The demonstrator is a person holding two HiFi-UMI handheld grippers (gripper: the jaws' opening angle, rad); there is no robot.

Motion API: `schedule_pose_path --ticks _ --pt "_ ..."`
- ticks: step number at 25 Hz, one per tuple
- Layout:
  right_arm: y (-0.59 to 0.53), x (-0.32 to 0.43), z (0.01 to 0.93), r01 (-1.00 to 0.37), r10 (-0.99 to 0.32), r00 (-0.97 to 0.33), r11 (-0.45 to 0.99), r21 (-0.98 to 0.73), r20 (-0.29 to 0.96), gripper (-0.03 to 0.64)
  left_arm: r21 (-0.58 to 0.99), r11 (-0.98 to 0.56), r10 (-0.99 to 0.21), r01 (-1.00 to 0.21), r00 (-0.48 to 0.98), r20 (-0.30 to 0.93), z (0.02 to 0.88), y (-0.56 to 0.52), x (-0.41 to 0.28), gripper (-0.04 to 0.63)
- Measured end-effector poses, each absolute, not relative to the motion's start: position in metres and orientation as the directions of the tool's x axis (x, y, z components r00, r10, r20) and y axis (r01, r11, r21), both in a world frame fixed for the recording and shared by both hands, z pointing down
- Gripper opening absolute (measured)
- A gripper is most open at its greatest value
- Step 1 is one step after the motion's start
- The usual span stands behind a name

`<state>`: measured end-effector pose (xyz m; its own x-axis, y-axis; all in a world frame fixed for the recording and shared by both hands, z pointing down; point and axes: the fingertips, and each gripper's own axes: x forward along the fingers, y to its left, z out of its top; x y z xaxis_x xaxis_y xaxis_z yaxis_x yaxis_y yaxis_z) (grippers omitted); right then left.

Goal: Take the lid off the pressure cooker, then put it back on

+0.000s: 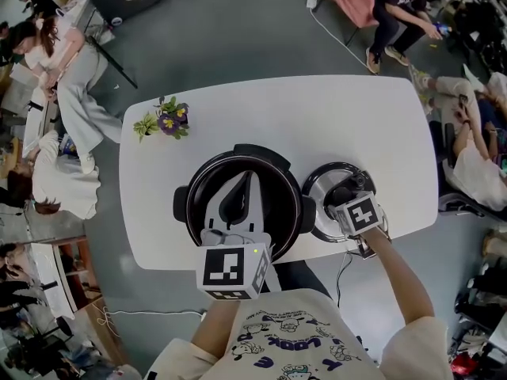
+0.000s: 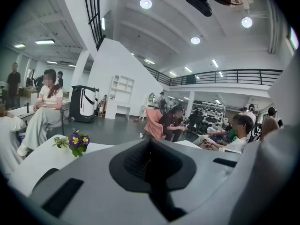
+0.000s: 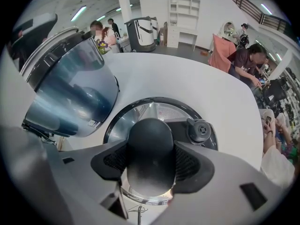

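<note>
The pressure cooker [image 1: 277, 169] stands open in the middle of the white table [image 1: 317, 117], its dark pot showing. My left gripper [image 1: 239, 200] hovers over the pot's mouth, jaws shut with nothing between them, pointing across the room [image 2: 150, 165]. The lid [image 1: 317, 216] lies flat on the table just right of the cooker. In the right gripper view the lid [image 3: 140, 114] shows its silver rim, a black valve [image 3: 200, 130] and a round black knob [image 3: 150, 144]. My right gripper [image 3: 150, 163] points down and is shut on that knob. The cooker's shiny body [image 3: 70, 93] stands left of the lid.
A small pot of purple and yellow flowers [image 1: 166, 119] stands at the table's far left corner. A cable [image 1: 342, 267] hangs off the near edge below the lid. Several people sit and stand around the table, some close to its right end [image 1: 475, 157].
</note>
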<state>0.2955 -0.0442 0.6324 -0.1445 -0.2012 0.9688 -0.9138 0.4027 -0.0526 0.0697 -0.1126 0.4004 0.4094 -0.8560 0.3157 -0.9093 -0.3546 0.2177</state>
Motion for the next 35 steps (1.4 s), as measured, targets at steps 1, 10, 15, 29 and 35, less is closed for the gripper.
schedule_pose_path --ticks 1,10,15,29,35 --pt "-0.044 0.296 0.632 -0.914 -0.201 -0.145 0.403 -0.053 0.969 0.298 0.217 -0.352 -0.858 -0.91 0.407 0.315 0.4 -0.112 0.068 0.014" --pt "-0.034 0.303 0.627 -0.917 -0.176 -0.148 0.393 -0.069 0.973 0.298 0.205 -0.338 -0.868 -0.919 0.389 0.31 0.397 -0.104 0.055 0.014" --pt "-0.034 0.312 0.61 -0.928 -0.173 -0.158 0.364 -0.086 0.972 0.298 0.206 -0.339 -0.872 -0.918 0.389 0.297 0.394 -0.103 0.05 0.014" --pt "-0.035 0.318 0.488 -0.882 -0.208 -0.182 0.466 -0.066 0.961 0.298 0.211 -0.346 -0.88 -0.914 0.394 0.266 0.375 -0.09 0.041 0.014" --pt "-0.039 0.301 0.443 -0.841 -0.209 -0.179 0.54 -0.039 0.961 0.296 0.214 -0.325 -0.893 -0.921 0.373 0.251 0.367 -0.084 0.022 0.014"
